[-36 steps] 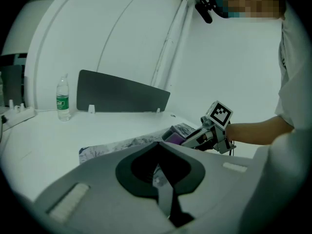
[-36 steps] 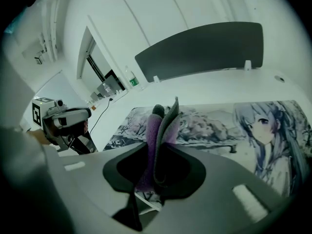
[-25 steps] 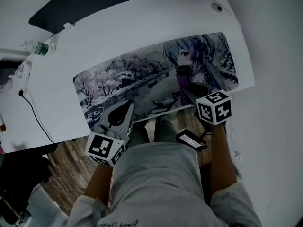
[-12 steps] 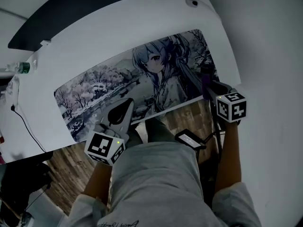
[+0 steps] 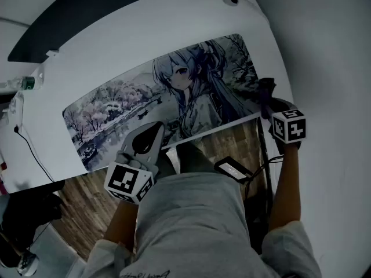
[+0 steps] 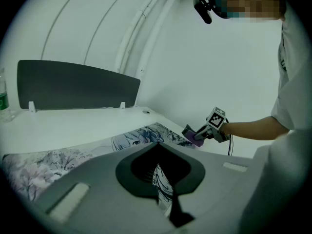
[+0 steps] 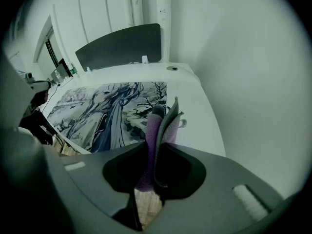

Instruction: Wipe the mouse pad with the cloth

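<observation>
**White desk (image 5: 145,33), cloth (image 7: 155,126) at 3 o'clock of the mouse pad (image 5: 133,103)**

Long, flat and rectangular, the mouse pad is printed with an anime girl and snowy trees. Your right gripper (image 7: 153,179) pinches the folded, soft purple cloth at the pad's 3 o'clock end. Your left gripper (image 5: 152,133), jaws drawn narrow with nothing between them, sits at the pad's 6 o'clock edge.
</observation>
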